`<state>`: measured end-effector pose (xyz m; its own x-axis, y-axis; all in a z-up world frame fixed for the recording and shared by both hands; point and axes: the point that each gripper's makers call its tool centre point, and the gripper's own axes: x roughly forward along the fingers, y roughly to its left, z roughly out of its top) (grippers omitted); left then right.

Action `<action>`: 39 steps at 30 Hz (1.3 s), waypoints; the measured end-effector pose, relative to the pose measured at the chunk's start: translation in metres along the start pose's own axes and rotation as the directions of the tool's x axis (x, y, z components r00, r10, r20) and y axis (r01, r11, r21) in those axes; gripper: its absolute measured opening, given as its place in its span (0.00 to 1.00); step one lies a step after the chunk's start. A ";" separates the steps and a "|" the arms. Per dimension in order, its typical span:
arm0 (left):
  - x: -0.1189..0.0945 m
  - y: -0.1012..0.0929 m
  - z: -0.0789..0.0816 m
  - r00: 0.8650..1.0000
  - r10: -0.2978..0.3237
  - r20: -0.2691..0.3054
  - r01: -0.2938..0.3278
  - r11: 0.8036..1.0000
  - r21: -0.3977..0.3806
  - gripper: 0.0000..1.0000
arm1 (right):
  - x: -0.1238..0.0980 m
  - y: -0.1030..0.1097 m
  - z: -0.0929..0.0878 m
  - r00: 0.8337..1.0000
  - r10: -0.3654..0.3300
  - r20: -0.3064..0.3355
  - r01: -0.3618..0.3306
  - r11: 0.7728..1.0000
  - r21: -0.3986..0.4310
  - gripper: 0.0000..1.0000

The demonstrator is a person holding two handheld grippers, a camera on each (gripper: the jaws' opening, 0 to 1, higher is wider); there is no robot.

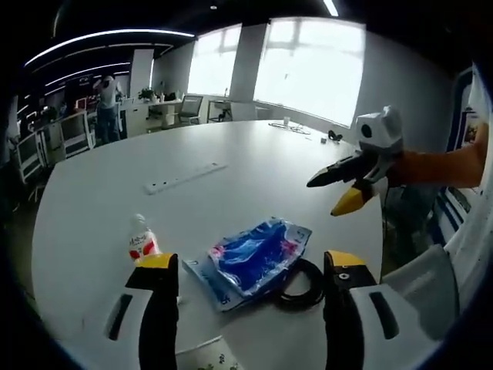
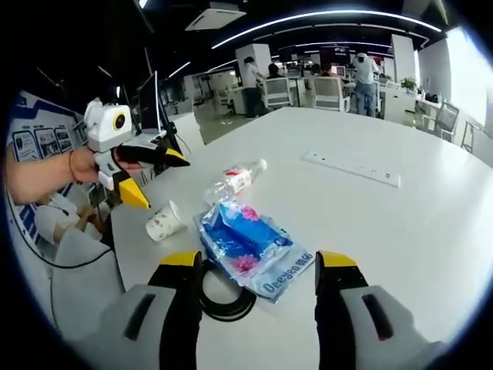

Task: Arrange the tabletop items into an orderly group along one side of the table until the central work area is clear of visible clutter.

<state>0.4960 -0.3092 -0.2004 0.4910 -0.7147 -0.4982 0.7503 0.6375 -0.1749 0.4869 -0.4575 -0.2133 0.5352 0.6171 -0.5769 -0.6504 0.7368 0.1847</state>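
Between my left tongs (image 1: 250, 266), whose jaws stood apart and empty, lay the blue packet (image 1: 258, 258) on the white tabletop (image 1: 254, 166). A small bottle (image 1: 141, 241) lay just beyond the left jaw, a paper cup (image 1: 204, 356) below between the jaws, a black cable coil (image 1: 304, 284) against the packet near the right jaw. My right tongs (image 2: 250, 266), also parted and empty, straddled the same packet. I judged grouping not yet begun; next, one pair should close on the packet.
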 end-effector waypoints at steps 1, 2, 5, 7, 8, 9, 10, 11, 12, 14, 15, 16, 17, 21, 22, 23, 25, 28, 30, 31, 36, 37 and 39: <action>0.002 0.000 -0.001 1.000 0.000 -0.005 0.000 1.000 -0.003 0.77 | 0.001 0.000 0.000 1.000 -0.001 -0.002 0.001 1.000 0.000 0.57; 0.003 0.001 -0.003 1.000 0.002 -0.010 -0.002 1.000 -0.004 0.76 | 0.002 0.000 -0.001 1.000 -0.002 -0.003 0.002 1.000 0.002 0.57; 0.006 0.003 -0.006 1.000 0.004 -0.018 -0.004 1.000 -0.003 0.73 | 0.006 0.000 -0.002 1.000 -0.001 -0.007 0.001 1.000 0.009 0.55; 0.008 0.003 -0.006 1.000 0.000 -0.016 0.000 1.000 -0.013 0.72 | 0.008 -0.001 -0.003 1.000 -0.003 -0.012 0.003 1.000 0.010 0.54; 0.010 0.003 -0.007 1.000 -0.003 -0.019 0.003 1.000 -0.012 0.72 | 0.009 -0.001 -0.003 1.000 0.000 -0.013 0.000 1.000 0.014 0.54; 0.010 0.004 -0.008 1.000 -0.004 -0.023 0.004 1.000 -0.011 0.71 | 0.010 -0.001 -0.004 1.000 0.001 -0.015 -0.001 1.000 0.016 0.54; 0.012 0.004 -0.008 1.000 -0.005 -0.024 0.004 1.000 -0.013 0.71 | 0.012 -0.002 -0.005 1.000 -0.002 -0.019 0.002 1.000 0.014 0.53; 0.013 0.005 -0.009 1.000 -0.006 -0.024 0.006 1.000 -0.017 0.71 | 0.012 -0.002 -0.005 1.000 -0.003 -0.022 0.004 1.000 0.013 0.53; 0.014 0.005 -0.009 1.000 -0.006 -0.026 0.006 1.000 -0.018 0.70 | 0.013 -0.002 -0.006 1.000 -0.001 -0.022 0.002 1.000 0.016 0.52; 0.016 0.006 -0.012 1.000 -0.005 -0.031 0.004 1.000 -0.024 0.68 | 0.015 -0.003 -0.006 1.000 -0.002 -0.025 0.002 1.000 0.021 0.51; 0.017 0.007 -0.013 0.999 -0.002 -0.039 0.001 1.000 -0.027 0.67 | 0.016 -0.004 -0.007 1.000 -0.002 -0.027 0.003 1.000 0.021 0.51; 0.018 0.007 -0.014 0.999 -0.002 -0.042 0.000 1.000 -0.027 0.67 | 0.017 -0.004 -0.007 1.000 -0.002 -0.028 0.003 1.000 0.022 0.51; 0.018 0.007 -0.015 0.999 -0.002 -0.046 0.001 1.000 -0.030 0.66 | 0.018 -0.004 -0.008 1.000 -0.001 -0.031 0.002 1.000 0.023 0.51; 0.023 0.007 -0.021 0.998 -0.006 -0.069 0.002 0.999 -0.051 0.64 | 0.023 -0.004 -0.012 0.999 0.001 -0.045 0.000 1.000 0.028 0.49; 0.023 0.007 -0.022 0.997 -0.005 -0.073 0.001 0.999 -0.050 0.64 | 0.024 -0.004 -0.013 0.999 0.001 -0.047 0.000 1.000 0.029 0.49; 0.025 0.008 -0.024 0.996 -0.002 -0.084 -0.002 0.999 -0.048 0.62 | 0.025 -0.004 -0.014 0.999 0.004 -0.051 -0.003 1.000 0.029 0.48; 0.027 0.009 -0.027 0.995 0.003 -0.100 -0.006 0.999 -0.039 0.59 | 0.027 -0.003 -0.015 0.999 0.006 -0.053 -0.004 1.000 0.030 0.47; 0.029 0.009 -0.029 0.995 -0.001 -0.103 -0.005 0.999 -0.052 0.58 | 0.030 -0.001 -0.016 0.998 0.012 -0.059 -0.010 0.999 0.032 0.46; 0.031 0.009 -0.030 0.994 0.000 -0.107 -0.006 0.998 -0.056 0.56 | 0.033 -0.001 -0.018 0.998 0.012 -0.065 -0.009 0.999 0.035 0.46; 0.031 0.009 -0.031 0.994 0.001 -0.111 -0.007 0.999 -0.054 0.55 | 0.033 -0.001 -0.018 0.998 0.014 -0.067 -0.011 0.999 0.037 0.45; 0.036 0.011 -0.034 0.992 0.007 -0.123 -0.015 0.998 -0.067 0.49 | 0.037 -0.002 -0.021 0.997 0.016 -0.077 -0.012 0.999 0.049 0.41; 0.037 0.012 -0.035 0.992 0.008 -0.127 -0.017 0.997 -0.074 0.46 | 0.038 -0.002 -0.021 0.997 0.017 -0.078 -0.013 0.999 0.050 0.40; 0.039 0.013 -0.038 0.990 0.013 -0.139 -0.023 0.997 -0.073 0.43 | 0.039 0.000 -0.021 0.997 0.022 -0.079 -0.018 0.999 0.051 0.38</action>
<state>0.5079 -0.3181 -0.2538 0.4341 -0.6592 -0.6140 0.7042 0.6734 -0.2251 0.4964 -0.4396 -0.2528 0.4766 0.6097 -0.6334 -0.6318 0.7385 0.2355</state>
